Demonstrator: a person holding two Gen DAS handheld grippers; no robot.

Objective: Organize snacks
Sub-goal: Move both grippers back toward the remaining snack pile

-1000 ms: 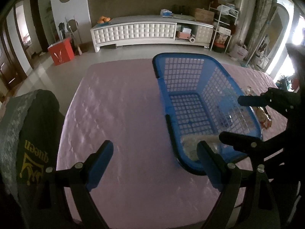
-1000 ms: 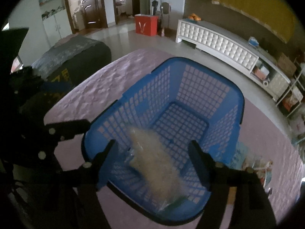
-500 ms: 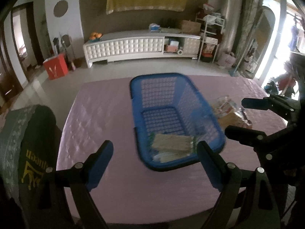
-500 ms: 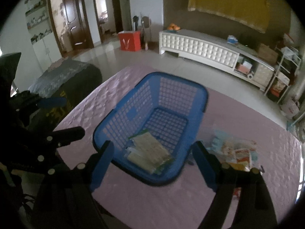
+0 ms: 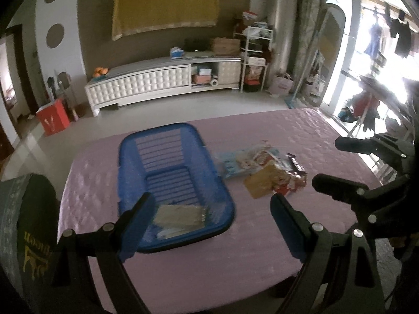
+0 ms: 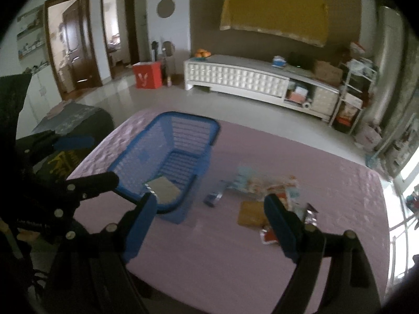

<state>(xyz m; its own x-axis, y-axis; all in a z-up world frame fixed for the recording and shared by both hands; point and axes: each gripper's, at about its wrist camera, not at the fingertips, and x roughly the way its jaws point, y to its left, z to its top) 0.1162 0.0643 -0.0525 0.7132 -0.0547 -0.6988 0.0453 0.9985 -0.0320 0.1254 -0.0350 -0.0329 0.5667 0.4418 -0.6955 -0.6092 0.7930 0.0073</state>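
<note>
On your far left, a dark chair back point(image 5: 28, 225) with gold lettering stands at the table's edge. Next comes your left gripper point(image 5: 209, 222), its blue-padded jaws spread wide with nothing between them; it hangs above the near end of the blue basket point(image 5: 136, 157). That basket sits on the pink tablecloth point(image 5: 262, 256), and one pale flat snack packet point(image 5: 180, 216) already lies at its near end, with what looks like a second wrapper tucked under it, though blur makes that hard to confirm. So the sorting has begun, but only just.

To the right of the basket, on the cloth and apart from it, lies the loose pile of snacks point(image 5: 262, 170): a light blue packet, a tan square one, red-and-white wrappers and a small dark bar. In the right wrist view a small blue wrapper point(image 6: 215, 196) lies between basket and pile. All of these still need to go in. Your right gripper point(image 6: 209, 222), furthest right, is also wide apart and carrying nothing, aimed near the tan packet point(image 6: 251, 213), which I judge your nearest pick.
</note>
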